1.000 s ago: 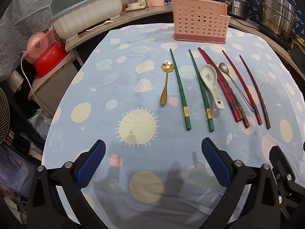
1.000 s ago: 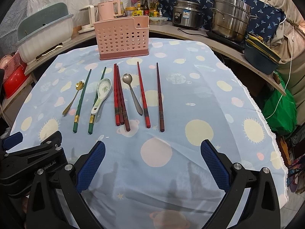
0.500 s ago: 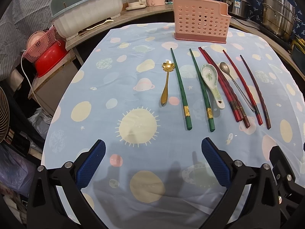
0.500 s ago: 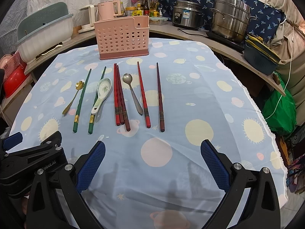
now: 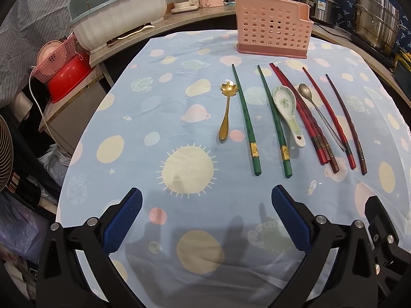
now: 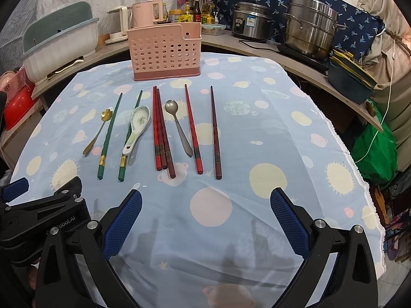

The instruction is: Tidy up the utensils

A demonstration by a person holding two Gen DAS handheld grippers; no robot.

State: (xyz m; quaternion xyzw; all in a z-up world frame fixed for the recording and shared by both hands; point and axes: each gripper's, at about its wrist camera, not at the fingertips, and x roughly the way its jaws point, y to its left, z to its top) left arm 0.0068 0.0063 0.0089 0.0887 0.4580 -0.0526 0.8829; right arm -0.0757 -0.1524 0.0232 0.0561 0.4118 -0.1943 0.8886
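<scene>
- The left gripper [image 5: 206, 213] is spread wide and holds nothing, low in its frame over the blue patterned cloth [image 5: 179, 118] on the worktop.
- The right gripper [image 6: 205, 213] is likewise released and empty.
- Mid-frame, in a row, lie a gold flower-bowled spoon [image 5: 226, 113], two green chopsticks [image 5: 246, 120], a white ceramic spoon [image 5: 287, 113], red chopsticks [image 5: 308, 120] and a steel spoon [image 6: 178, 125].
- The pink perforated plastic holder [image 6: 167, 51] stands upright behind them, upper centre.
</scene>
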